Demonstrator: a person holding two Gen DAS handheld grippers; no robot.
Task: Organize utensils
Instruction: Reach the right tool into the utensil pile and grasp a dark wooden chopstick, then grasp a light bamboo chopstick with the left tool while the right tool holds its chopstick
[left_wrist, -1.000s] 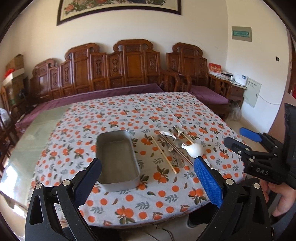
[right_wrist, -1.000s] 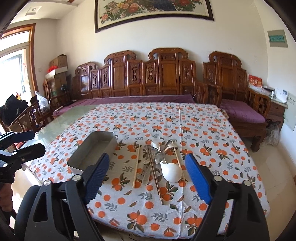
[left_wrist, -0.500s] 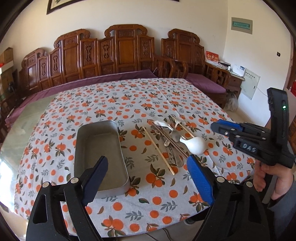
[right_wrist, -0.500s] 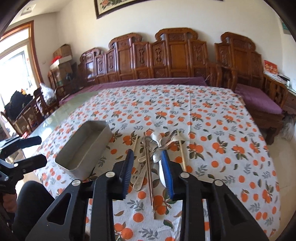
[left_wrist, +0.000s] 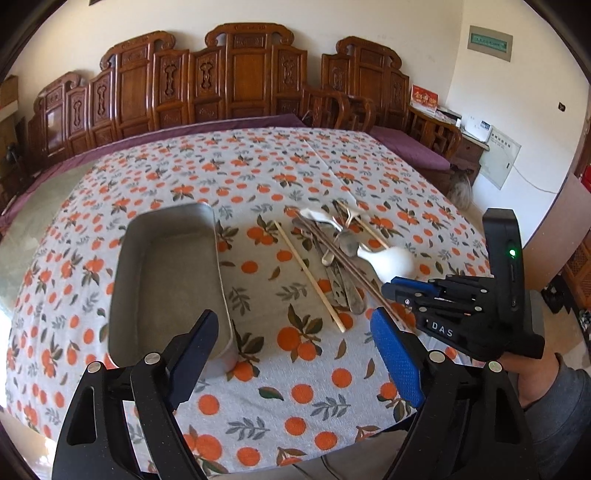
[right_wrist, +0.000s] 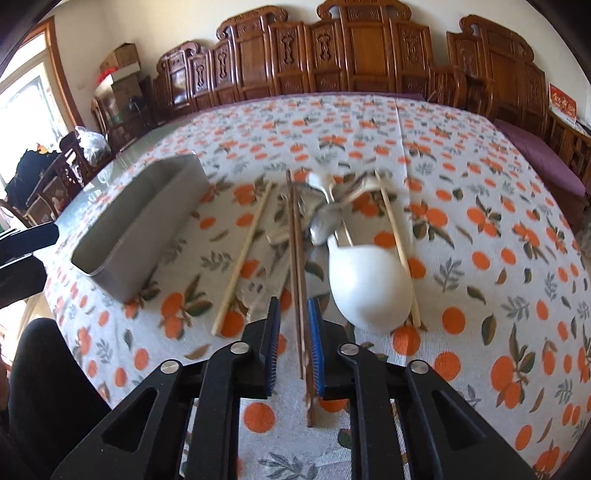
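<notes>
- My right gripper (right_wrist: 292, 325) has come down over the utensil pile since a second ago, its jaws just closing from wide to a narrow gap around the pair of dark wooden chopsticks (right_wrist: 297, 236); the blue pad sits against the sticks, the other pad shows a sliver of space, so I judge the pinch not yet complete.
- My left gripper (left_wrist: 291, 354) has also dropped nearer the bench (left_wrist: 258, 417), jaws wide and holding nothing, hovering at the near end of the metal tray (left_wrist: 166, 273).
- The tray is empty, so by my reading sorting has yet to begin; the dark chopsticks look to be the first item to go in.
- All the utensils lie just to the right of the tray: two dark chopsticks side by side, two pale chopsticks (right_wrist: 243, 254) lying apart, one on each side of the heap, one large white ceramic spoon (right_wrist: 369, 284), one smaller white spoon beyond it.
- Several metal spoons (left_wrist: 347, 243) overlap in the heap; I cannot count them exactly.
</notes>
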